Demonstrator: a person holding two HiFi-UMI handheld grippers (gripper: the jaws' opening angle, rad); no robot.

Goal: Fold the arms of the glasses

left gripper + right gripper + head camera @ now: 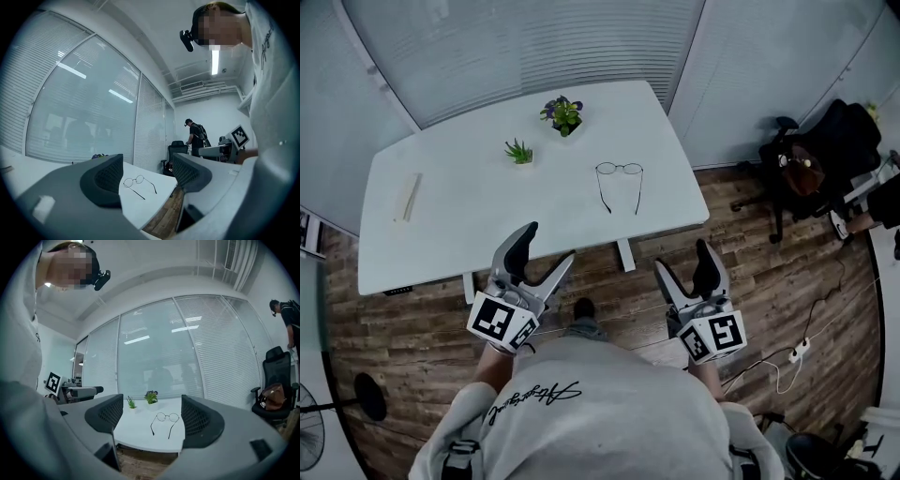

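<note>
The thin round wire glasses (pixel 620 180) lie on the big white table (pixel 469 225), near its right front edge. Both arms of the glasses stick out toward the person. The grey left gripper (pixel 547 246) and the grey right gripper (pixel 682 258) are over the brown wooden floor (pixel 787 281), away from the table. Both have their jaws wide apart with nothing in them.
</note>
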